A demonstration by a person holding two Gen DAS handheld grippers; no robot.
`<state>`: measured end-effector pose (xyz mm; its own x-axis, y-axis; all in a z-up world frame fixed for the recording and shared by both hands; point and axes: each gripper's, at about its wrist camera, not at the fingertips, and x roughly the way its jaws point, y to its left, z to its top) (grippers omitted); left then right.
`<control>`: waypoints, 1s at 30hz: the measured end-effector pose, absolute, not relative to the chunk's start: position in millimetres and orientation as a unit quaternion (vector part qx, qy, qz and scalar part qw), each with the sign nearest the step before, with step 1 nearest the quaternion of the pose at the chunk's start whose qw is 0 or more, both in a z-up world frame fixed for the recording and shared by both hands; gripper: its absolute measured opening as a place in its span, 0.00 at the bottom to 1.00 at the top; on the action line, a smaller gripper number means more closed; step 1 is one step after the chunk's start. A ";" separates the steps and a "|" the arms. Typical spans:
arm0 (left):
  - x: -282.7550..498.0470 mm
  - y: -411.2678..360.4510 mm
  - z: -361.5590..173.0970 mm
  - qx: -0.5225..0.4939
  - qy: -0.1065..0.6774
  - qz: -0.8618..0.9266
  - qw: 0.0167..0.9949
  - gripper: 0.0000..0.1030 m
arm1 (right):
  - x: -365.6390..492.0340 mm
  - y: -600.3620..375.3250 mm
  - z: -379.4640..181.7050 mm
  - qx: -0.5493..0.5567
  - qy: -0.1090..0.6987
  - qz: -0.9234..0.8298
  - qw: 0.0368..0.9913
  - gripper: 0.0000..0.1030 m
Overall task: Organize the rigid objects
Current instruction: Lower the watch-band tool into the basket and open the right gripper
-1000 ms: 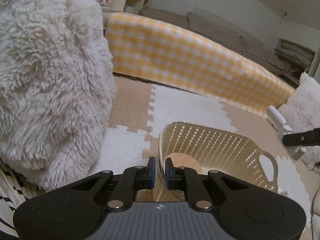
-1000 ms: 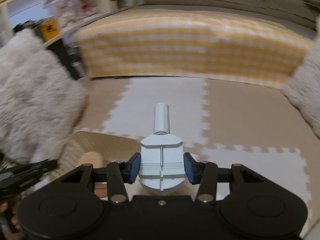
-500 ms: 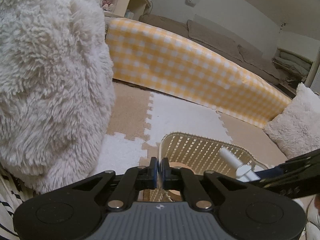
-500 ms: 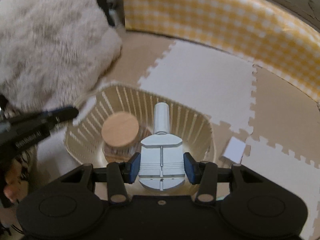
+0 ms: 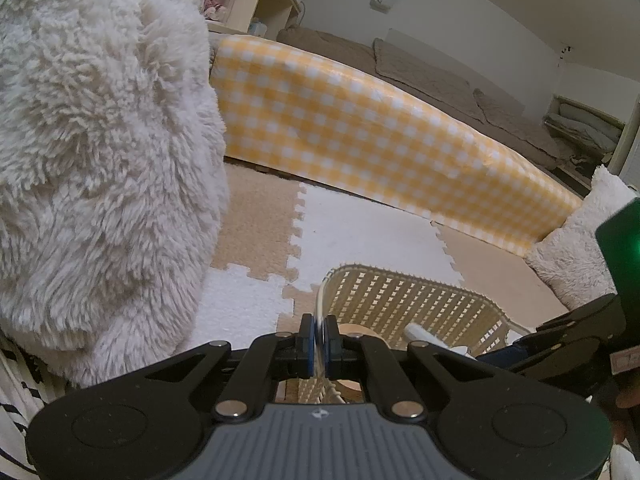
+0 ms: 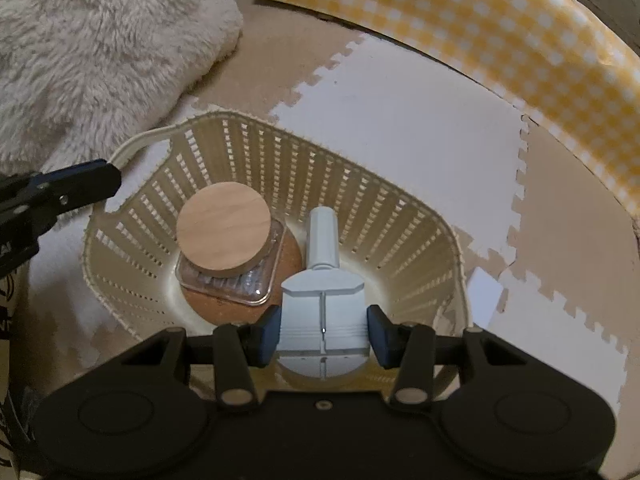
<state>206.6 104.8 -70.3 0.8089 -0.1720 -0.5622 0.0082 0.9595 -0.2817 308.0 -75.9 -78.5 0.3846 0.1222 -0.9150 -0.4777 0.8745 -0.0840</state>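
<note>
- The left gripper (image 5: pixel 319 340) is closed tight on the thin handle (image 6: pixel 136 145) of the cream basket (image 6: pixel 384 216). Its jaws hide the spot where they pinch.
- The right gripper (image 6: pixel 322 330) holds a pale grey tool (image 6: pixel 323 300) between its blue pads. It hangs over the inside of the basket, with the tool's round stem pointing far into it.
- The near end of the tool is cut off behind the gripper's black body, so its full shape is hard to tell.
- Inside the basket sits a clear jar (image 6: pixel 230 280) with a round wooden lid (image 6: pixel 224 232). A brown disc (image 6: pixel 288 256) lies under it, mostly hidden.
- The basket stands on the floor mat (image 6: pixel 400 120), near a fluffy cushion (image 5: pixel 100 160).
- A small white thing (image 6: pixel 484 296) lies on the floor to the right. The basket wall hides part of it.
</note>
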 end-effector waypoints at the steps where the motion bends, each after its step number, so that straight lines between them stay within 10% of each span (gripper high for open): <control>1: 206.5 104.6 -70.6 -0.134 0.305 -0.048 0.942 0.04 | 309.1 -75.2 -78.7 -0.173 0.526 0.185 0.812 0.46; 30: 206.1 105.2 -70.6 -0.137 0.306 -0.047 0.941 0.04 | 300.2 -87.7 -56.6 -0.122 0.526 0.192 0.819 0.52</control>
